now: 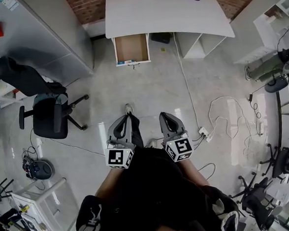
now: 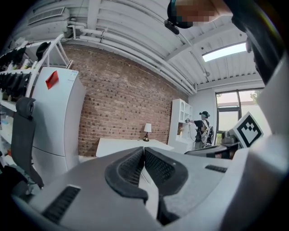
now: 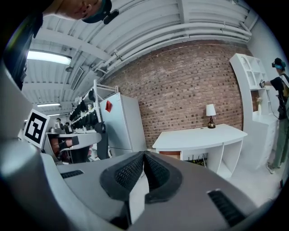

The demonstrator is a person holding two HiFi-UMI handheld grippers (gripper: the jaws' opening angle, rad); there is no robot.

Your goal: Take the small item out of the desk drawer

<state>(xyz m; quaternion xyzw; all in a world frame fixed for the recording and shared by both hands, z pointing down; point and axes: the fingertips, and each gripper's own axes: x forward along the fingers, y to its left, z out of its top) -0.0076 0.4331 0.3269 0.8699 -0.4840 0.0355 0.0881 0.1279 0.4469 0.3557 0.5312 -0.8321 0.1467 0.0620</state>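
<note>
While both tools hung well short of the desk, the left hand-held gripper [image 1: 126,117] and the right hand-held gripper [image 1: 163,116] had their jaws pressed together with nothing between them. The drawer [image 1: 131,47] stood pulled open beneath the white surface [image 1: 162,12], and the small item seemed to be the bluish speck [image 1: 127,63] at the drawer's front edge, too small to identify.

Several things could have gone wrong from there. A white cable [image 1: 187,85] and a power strip [image 1: 203,132] lay on the floor [image 1: 147,87] to the right of the path to the desk, and a foot might have caught them. Jaws left shut on arrival would have nudged the item instead of gripping it. Lying close against the drawer's front wall, the item may have left little room for a pad on that side.

The surface looked smooth and matt with a curved front edge. The drawer was a shallow box, brown and wood-like inside. The floor was pale and glossy, the wall behind rough red brick. The pads were black, curved and finely dimpled
</note>
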